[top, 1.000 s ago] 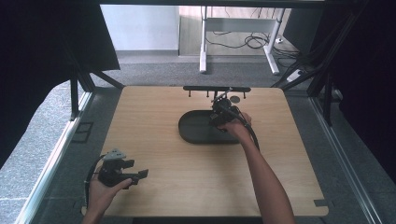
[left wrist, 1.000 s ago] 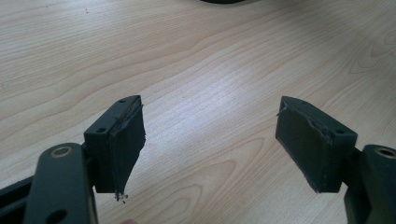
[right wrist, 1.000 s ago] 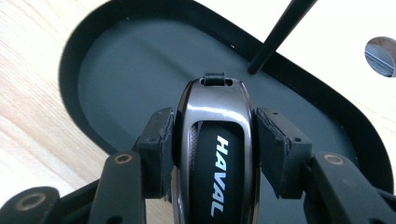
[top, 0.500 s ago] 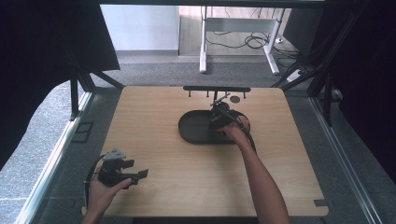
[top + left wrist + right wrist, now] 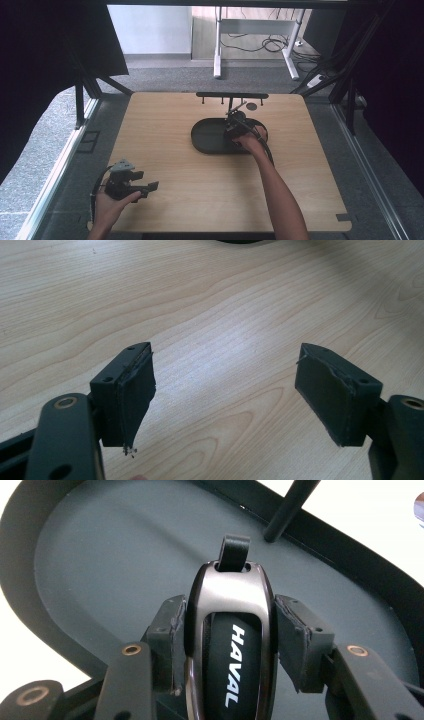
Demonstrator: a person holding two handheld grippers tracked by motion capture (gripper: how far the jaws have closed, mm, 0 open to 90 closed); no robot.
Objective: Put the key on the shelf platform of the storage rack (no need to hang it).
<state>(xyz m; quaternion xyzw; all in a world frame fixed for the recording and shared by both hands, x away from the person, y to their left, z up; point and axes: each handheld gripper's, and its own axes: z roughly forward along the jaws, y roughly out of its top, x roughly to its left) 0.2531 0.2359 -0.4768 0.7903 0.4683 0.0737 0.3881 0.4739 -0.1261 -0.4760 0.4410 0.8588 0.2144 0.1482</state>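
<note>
In the high view, your right gripper (image 5: 235,131) was over the right half of the one dark oval tray (image 5: 207,145) at the far middle of the table (image 5: 165,200), and your left gripper (image 5: 131,184) rested near the front left corner, well apart from it. Behind the tray stood one black rack (image 5: 231,95) with small pegs; what you carried was too small to make out there.

In the left gripper view, the two jaws stood released, with bare wood between them.

In the right gripper view, your jaws were clenched on the sides of one car key fob (image 5: 231,640) (marked HAVAL), hanging just above the tray floor (image 5: 110,570). I judge that you were at the placing step: the next move called for lowering the fob until it lay flat on the tray, then opening the jaws gently and lifting away, clear of the thin post (image 5: 290,510).
</note>
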